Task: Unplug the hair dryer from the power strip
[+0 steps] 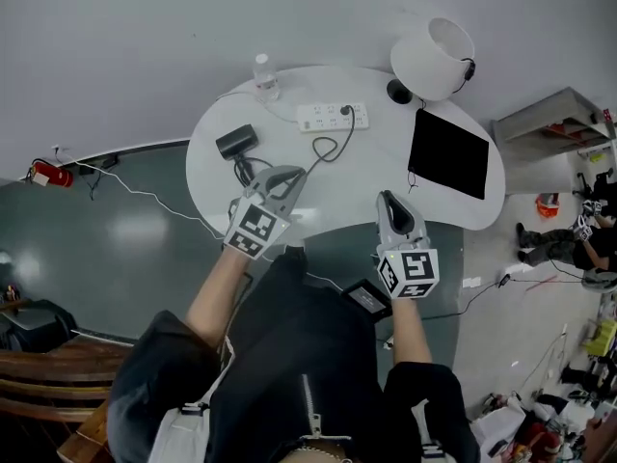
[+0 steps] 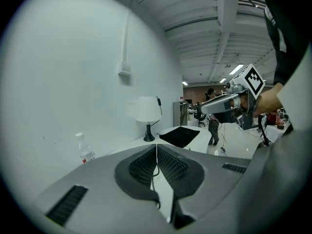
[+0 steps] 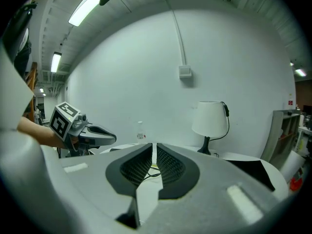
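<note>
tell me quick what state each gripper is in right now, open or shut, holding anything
left gripper: closed, nothing between its jaws.
right gripper: closed, only a thin slit between the pads, holding nothing.

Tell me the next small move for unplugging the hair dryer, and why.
Probably open the right gripper and carry it forward to the black plug in the power strip. The plug is still seated there, its cord looping toward the hair dryer, while that gripper and the left gripper are shut and empty near the table's near edge, short of the strip.
</note>
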The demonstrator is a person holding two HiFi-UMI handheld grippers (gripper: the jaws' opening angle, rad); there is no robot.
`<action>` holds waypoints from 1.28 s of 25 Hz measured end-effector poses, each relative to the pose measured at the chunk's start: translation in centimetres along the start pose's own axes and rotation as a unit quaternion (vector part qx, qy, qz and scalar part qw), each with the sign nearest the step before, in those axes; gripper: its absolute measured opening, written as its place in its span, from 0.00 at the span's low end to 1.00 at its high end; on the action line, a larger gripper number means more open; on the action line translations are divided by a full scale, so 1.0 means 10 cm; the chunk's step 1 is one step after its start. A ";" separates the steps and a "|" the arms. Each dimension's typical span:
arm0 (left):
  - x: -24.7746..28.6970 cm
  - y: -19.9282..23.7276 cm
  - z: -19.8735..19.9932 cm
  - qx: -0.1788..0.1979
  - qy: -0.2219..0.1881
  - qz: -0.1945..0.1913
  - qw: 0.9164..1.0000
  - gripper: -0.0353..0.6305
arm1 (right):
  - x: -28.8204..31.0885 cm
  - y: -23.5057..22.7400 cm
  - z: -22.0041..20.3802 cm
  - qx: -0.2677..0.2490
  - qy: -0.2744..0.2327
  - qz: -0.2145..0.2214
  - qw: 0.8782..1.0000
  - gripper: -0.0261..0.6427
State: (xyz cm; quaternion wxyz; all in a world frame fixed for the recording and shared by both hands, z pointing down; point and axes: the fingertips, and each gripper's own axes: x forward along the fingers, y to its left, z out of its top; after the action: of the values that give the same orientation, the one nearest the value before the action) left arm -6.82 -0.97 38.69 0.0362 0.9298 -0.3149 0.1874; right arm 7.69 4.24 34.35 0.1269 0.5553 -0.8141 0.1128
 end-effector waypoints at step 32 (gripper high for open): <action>1.27 0.62 -0.11 0.097 0.095 -0.048 0.990 0.12 | 1.17 -0.72 -0.08 0.024 0.024 0.043 0.999 0.06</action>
State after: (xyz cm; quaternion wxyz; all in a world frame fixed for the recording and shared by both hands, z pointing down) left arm -1.57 -12.98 44.13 -0.0153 0.9210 -0.2453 0.3023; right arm 10.42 -8.32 39.26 0.1286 0.5200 -0.8309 0.1510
